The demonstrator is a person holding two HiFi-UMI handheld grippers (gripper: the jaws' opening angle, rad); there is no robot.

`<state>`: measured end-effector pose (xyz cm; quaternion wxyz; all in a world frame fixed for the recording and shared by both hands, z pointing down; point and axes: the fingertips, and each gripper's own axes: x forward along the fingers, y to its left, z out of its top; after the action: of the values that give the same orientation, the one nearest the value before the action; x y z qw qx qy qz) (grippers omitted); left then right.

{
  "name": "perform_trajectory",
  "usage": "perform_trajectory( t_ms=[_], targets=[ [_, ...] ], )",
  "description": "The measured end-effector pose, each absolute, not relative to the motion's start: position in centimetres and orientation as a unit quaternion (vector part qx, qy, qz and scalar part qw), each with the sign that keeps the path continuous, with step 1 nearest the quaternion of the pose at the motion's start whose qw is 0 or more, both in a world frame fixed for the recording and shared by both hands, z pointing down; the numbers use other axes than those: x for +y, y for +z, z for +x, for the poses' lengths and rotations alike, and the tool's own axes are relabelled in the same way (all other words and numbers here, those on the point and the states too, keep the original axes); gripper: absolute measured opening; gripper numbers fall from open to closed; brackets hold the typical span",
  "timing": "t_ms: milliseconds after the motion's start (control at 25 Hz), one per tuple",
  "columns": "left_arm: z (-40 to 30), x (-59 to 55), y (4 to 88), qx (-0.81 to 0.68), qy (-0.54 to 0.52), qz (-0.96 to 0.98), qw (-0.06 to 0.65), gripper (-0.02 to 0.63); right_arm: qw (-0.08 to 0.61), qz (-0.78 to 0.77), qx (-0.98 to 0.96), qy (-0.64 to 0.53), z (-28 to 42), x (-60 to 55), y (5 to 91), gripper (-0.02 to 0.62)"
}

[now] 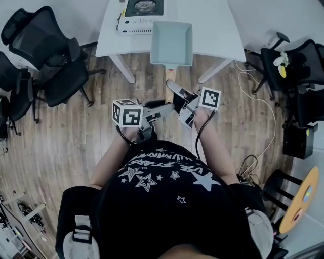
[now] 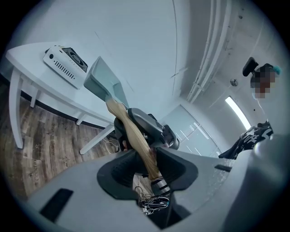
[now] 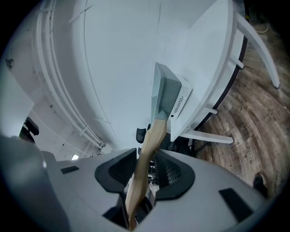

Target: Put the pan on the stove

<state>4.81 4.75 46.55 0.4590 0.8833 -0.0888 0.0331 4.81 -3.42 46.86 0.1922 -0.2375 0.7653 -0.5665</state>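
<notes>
Held a square, pale green, smooth-walled pan (image 1: 172,43) by its curved wooden handle (image 2: 136,136), clenched between the dark jaws of both the left gripper (image 2: 147,161) and right gripper (image 3: 146,165), at a white table's (image 1: 217,30) front edge, just beside a boxy, slotted white stove (image 1: 139,15).

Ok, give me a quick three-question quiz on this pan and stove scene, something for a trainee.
1. True or false: the pan already sits on the stove.
2. How many grippers hold the pan's wooden handle? A) none B) one C) two
3. Fill in: the stove stands on a white ____.

Key:
1. False. The pan is held up by its handle, short of the stove.
2. C. The left gripper and the right gripper are both shut on the handle.
3. table
</notes>
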Motion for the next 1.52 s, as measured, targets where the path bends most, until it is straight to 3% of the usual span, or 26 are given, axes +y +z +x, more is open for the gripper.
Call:
perform_trajectory(
  t_ms=[720,1520],
  targets=[
    [-1.3,-7.8,45.7,-0.055,0.024,0.889,0.453,0.141,0.199,-0.267,0.769,-0.546,-0.9,-15.9,46.0,0.126],
    [1.1,-20.3,46.4,-0.094,0.012,0.881,0.464,0.141,0.185,-0.231,0.772,-0.563,0.9,-28.4,46.8,0.127]
  ],
)
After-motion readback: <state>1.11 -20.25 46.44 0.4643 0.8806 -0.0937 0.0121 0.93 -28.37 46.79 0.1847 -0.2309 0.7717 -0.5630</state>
